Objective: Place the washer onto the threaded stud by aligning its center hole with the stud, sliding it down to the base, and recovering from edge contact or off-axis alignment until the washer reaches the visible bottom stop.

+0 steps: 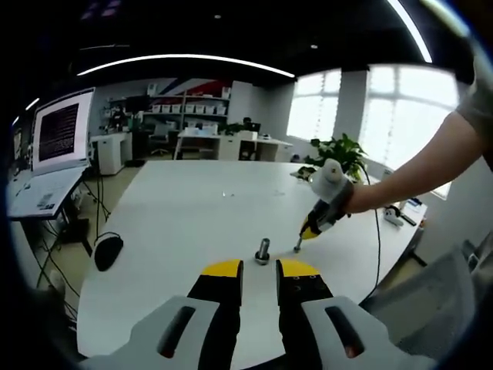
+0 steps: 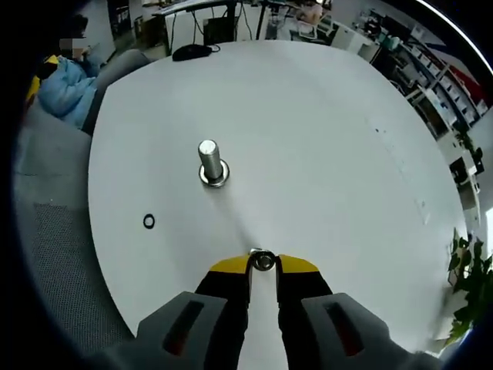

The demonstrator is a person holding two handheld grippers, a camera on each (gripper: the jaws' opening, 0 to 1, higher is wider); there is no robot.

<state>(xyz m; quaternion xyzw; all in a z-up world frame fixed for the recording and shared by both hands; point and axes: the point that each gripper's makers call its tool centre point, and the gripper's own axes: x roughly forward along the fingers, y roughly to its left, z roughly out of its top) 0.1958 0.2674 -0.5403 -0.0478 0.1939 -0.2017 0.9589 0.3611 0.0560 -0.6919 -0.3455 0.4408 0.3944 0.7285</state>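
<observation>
Right tongs (image 2: 263,262) pinch the washer (image 2: 263,261) flat on the desk (image 2: 323,154), ready for lifting; stud (image 2: 210,162) upright mid-desk; left tongs (image 1: 260,270) part-open, empty.

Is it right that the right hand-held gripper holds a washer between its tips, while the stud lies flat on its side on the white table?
Not quite. The right hand-held gripper does hold the washer between its tips, but the stud stands upright on its base on the white table, not on its side. The right gripper view shows this.
</observation>
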